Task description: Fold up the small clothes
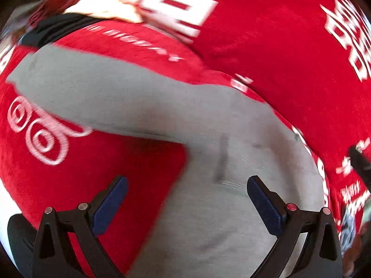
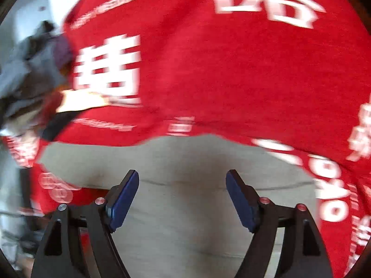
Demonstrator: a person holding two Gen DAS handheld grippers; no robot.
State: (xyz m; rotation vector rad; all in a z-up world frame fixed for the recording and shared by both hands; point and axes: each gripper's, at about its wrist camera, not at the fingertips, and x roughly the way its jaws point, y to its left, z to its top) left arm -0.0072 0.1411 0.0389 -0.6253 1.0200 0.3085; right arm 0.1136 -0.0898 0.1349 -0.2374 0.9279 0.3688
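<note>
A grey garment (image 1: 143, 97) lies spread on a red cloth with white characters (image 1: 266, 46). In the left wrist view it runs from the upper left down to the bottom middle. My left gripper (image 1: 186, 180) hangs over its lower part, open, nothing between the blue pads (image 1: 111, 206). In the right wrist view the same grey garment (image 2: 183, 162) fills the lower middle, on the red cloth (image 2: 220, 69). My right gripper (image 2: 182, 176) stands open above it, its blue pads (image 2: 241, 199) apart and clear of the fabric. Both pictures are blurred.
A heap of dark and grey clothes (image 2: 30, 69) lies at the cloth's left edge. A black strip (image 1: 58, 29) and a pale patch (image 1: 104, 7) show at the upper left. A dark object (image 1: 359, 162) juts in at the right edge.
</note>
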